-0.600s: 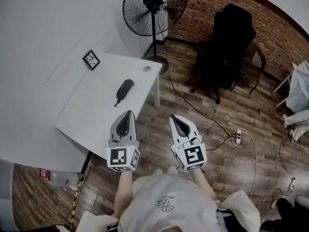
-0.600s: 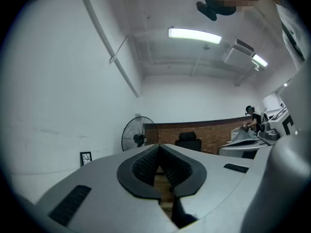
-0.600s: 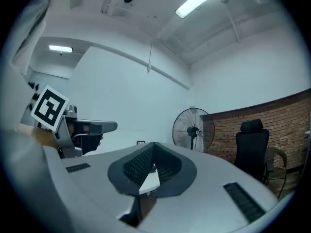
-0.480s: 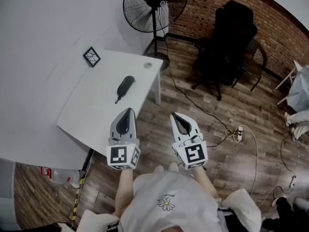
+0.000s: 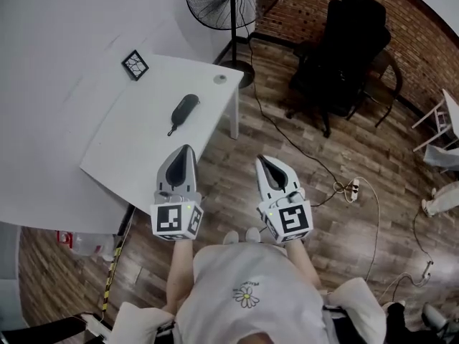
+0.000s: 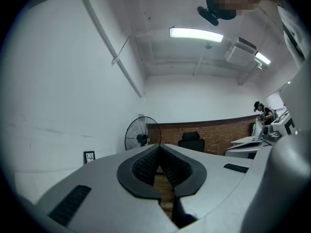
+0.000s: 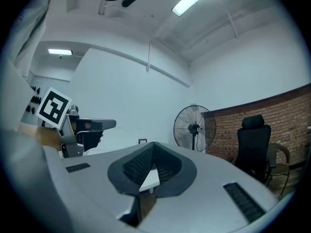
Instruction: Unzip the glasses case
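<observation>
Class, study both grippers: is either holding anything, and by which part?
Nothing is held. The left gripper and right gripper both have jaws together with nothing between them; the glasses case lies apart on the table.

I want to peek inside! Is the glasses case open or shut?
Shut: the glasses case lies on the table as one dark lump, no lid lifted. Its zip is too small to see.

Both the left gripper [image 5: 179, 165] and the right gripper [image 5: 270, 172] are held level, side by side, jaws closed and empty.
</observation>
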Demonstrator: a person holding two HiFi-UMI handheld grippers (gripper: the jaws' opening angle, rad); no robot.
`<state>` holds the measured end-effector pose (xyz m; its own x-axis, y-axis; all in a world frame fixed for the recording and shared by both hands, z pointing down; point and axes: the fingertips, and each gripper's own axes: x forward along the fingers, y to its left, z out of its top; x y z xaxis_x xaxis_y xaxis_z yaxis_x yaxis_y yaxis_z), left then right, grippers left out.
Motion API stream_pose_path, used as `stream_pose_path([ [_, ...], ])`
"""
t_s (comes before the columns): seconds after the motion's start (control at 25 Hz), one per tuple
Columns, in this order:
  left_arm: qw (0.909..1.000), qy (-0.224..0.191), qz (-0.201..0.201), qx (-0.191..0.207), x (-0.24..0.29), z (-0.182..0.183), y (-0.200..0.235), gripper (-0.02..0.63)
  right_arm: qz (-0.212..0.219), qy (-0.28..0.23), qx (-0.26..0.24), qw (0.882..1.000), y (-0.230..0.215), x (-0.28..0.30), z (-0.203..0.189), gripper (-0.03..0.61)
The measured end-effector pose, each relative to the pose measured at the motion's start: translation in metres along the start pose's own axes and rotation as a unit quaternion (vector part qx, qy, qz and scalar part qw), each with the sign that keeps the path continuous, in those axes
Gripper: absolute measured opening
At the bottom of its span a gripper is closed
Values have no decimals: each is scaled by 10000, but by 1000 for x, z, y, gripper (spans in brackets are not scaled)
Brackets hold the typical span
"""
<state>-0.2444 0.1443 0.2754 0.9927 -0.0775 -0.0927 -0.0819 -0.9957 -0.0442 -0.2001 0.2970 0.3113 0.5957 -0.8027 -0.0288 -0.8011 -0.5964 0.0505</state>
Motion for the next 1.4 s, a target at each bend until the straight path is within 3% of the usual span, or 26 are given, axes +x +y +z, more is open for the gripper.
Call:
stream_pose_path([
  [0.4,9984,-252,509,15,-8,-3,-13,15,351,144,33,9993,-18,-24,-27,6],
  [0.72,9934,-329,1091,143,-9,3,28,14,468,121,185,9987,-30,-11,-33,6],
  [0.84,9918,-334,1207,267,4,2,46,15,495,204,178,9984,-34,6,-40,6],
  [1.16,9910,-377,1274,135,77,-28,78,15,454,385,38,9982,-69,76,-62,6],
  [1.4,9887,-494,1374,331,146,-36,106,15,891,101,-377,9953,-86,175,-50,6],
])
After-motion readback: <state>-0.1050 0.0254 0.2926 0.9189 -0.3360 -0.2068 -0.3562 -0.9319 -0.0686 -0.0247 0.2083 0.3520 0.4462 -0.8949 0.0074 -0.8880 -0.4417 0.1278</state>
